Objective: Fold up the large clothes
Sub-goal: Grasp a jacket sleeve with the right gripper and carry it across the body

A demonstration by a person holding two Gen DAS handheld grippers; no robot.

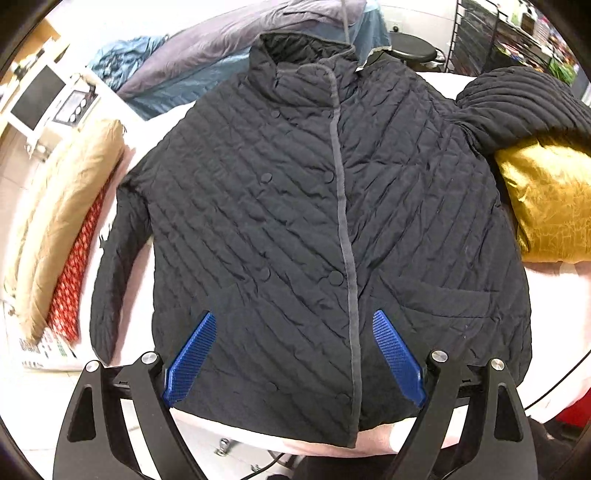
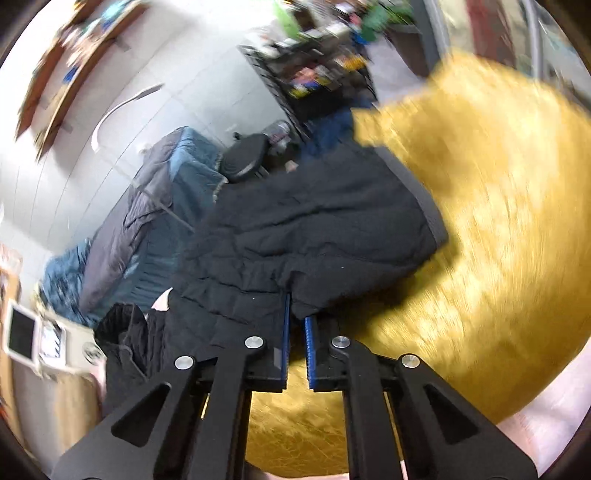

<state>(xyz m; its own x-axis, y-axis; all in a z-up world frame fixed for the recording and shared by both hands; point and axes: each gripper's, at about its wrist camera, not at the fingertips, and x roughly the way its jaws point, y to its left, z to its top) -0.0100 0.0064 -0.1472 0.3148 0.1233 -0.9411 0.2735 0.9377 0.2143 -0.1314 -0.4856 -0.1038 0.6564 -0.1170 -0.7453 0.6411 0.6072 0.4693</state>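
A black quilted jacket (image 1: 295, 229) lies face up on a pale table (image 1: 122, 369), buttoned, collar at the far end, with a grey placket down its middle. Its left sleeve lies straight along the body. Its right sleeve (image 1: 524, 107) is lifted and bent over a gold garment. My left gripper (image 1: 293, 325) is open and hovers over the jacket's hem, holding nothing. In the right wrist view my right gripper (image 2: 297, 310) is shut on the black sleeve (image 2: 314, 229), whose grey cuff hangs over the gold garment. That view is blurred.
A shiny gold garment (image 1: 546, 203) (image 2: 480, 258) lies at the table's right. A tan garment (image 1: 66, 221) over a red patterned cloth (image 1: 74, 266) lies at the left. Blue-grey bedding (image 1: 207, 62), a black stool (image 1: 410, 48) and wire shelving (image 1: 498, 33) stand behind.
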